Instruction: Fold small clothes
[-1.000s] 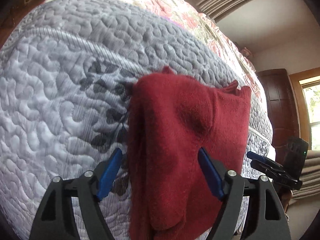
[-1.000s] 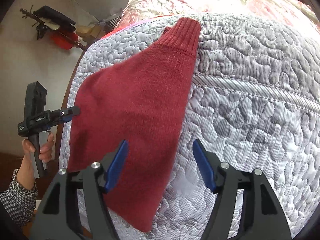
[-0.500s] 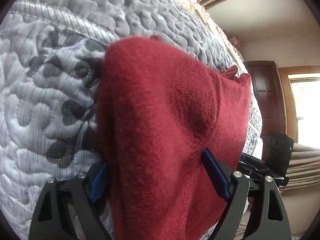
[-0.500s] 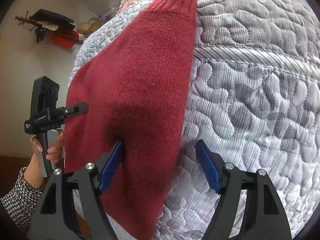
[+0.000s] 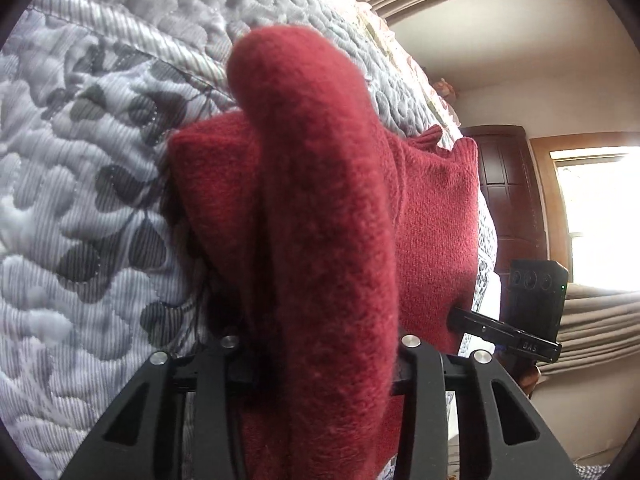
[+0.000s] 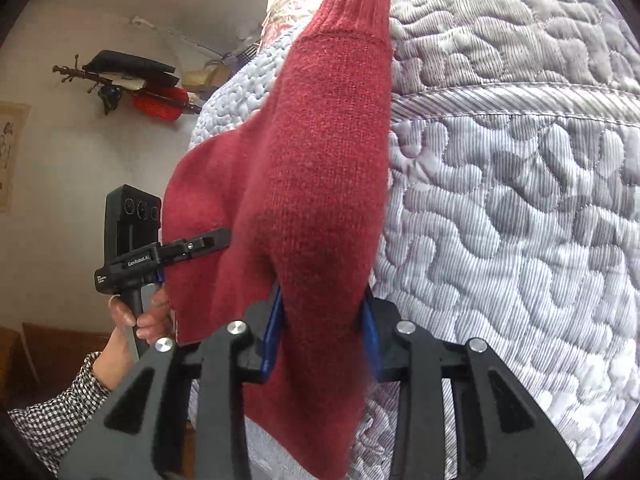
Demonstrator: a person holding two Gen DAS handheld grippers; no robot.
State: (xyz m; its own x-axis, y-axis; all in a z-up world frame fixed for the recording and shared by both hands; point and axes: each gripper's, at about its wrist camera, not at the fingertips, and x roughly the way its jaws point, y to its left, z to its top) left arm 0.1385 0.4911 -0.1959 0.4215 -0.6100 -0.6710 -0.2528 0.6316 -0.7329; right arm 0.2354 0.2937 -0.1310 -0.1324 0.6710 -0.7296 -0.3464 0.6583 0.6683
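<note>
Red fuzzy knit sweater (image 6: 320, 184) lies on the bed's grey quilted cover (image 6: 520, 200), ribbed cuff at 12 o'clock in the right view. Right tongs (image 6: 322, 332) clamped on a raised fold of it; left tongs (image 5: 320, 352) likewise pinch a bunched ridge at the sweater's other end. Open puffy quilt at 3 o'clock of the right tongs; bed edge at 9.

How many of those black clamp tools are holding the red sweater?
2. The left gripper pinches a bunched fold of the red sweater at its near edge; the right gripper pinches the sleeve side. Both lie over the grey quilt.
</note>
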